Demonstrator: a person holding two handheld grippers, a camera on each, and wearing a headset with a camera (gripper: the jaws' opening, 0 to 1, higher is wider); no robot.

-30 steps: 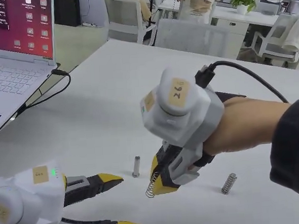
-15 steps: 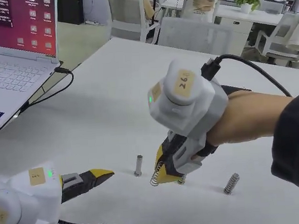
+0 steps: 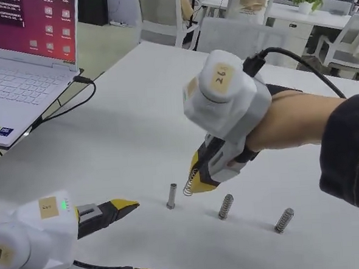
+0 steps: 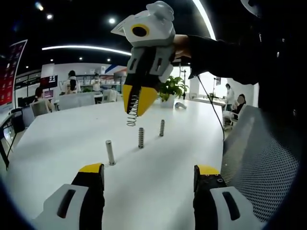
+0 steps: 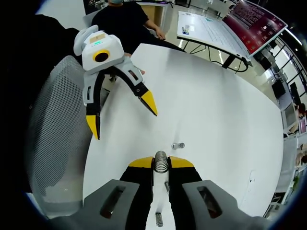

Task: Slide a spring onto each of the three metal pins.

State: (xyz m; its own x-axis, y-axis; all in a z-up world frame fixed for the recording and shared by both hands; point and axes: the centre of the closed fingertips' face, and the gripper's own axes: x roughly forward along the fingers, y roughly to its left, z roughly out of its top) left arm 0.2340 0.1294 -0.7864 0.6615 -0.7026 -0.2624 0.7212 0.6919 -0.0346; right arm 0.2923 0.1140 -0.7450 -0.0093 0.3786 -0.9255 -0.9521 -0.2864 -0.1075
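Spring (image 3: 188, 183) is held in the right gripper (image 3: 195, 183), whose jaws are closed on its upper coils. The rest hangs down, slightly aslant, with the lower end clear of the white table (image 3: 124, 132). One bare pin (image 3: 171, 196) is seen standing upright on the table. In the head view the hanging spring lies at about 1 o'clock from the pin, near it but not touching and not over its top. Two upright springs (image 3: 226, 206) are noted at roughly 4 o'clock from the bare pin, one beyond the other, the three set in a row. Whether pins stand inside them cannot be made out. The left gripper (image 3: 143, 240) is held low at about 8 o'clock from the bare pin, jaws spread wide with nothing between them and the yellow tips pointed toward the row. In the left gripper view the pin is seen ahead at 11 o'clock, with the right gripper and its spring above. In the right gripper view the spring's end coil is seen pinched between the two yellow tips, the bare pin just beyond at 1 o'clock. An open laptop (image 3: 22, 59) sits at the table's 10 o'clock edge, a dark cable (image 3: 74, 104) running from its side.
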